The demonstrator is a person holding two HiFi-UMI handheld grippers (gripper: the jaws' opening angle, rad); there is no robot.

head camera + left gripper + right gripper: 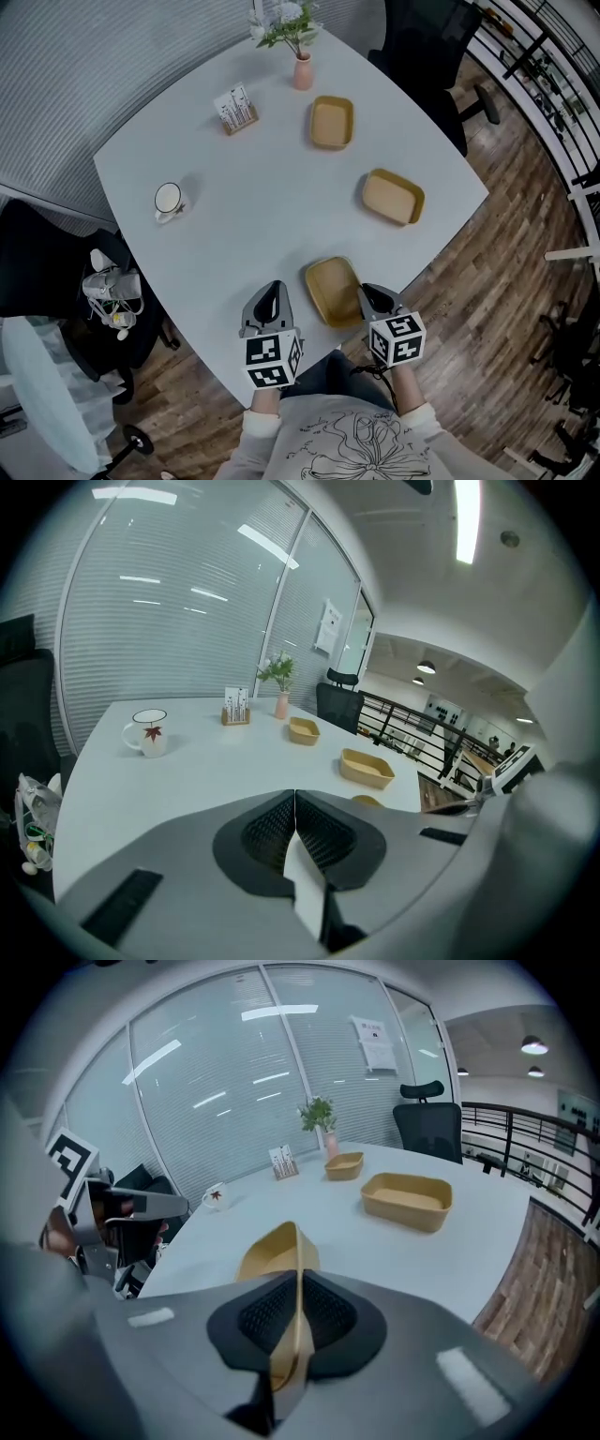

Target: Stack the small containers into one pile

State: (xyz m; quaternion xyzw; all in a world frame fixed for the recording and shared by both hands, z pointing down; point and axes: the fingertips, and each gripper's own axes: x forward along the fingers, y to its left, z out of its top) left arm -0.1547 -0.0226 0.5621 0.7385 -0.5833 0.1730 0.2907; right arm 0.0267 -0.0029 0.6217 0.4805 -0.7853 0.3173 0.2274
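Three tan trays sit apart on your white table [253, 216], none stacked yet. In the head view the near tray [333, 291] lies at 6 o'clock by the table's edge, right in front of you. The mid tray [393, 196] lies at about 3 o'clock and the far tray [332, 122] at about 1 o'clock.

Your right gripper [373, 298] is at the near tray's right side, at its 3 o'clock. In the right gripper view its jaws are clamped on that tray's thin wall [272, 1251], which runs straight up between the pads. Past it you can see the mid tray [407, 1201] at 1 o'clock and the far tray [344, 1165] behind it.

Your left gripper [272, 298] is just left of the near tray, at its 9 o'clock, and apart from it. In the left gripper view its jaws [295, 803] are pressed together with nothing between them.

A mug [169, 199] stands at 9 o'clock on the table. A vase [302, 70] is at 12, with a card stand [236, 109] at 11.
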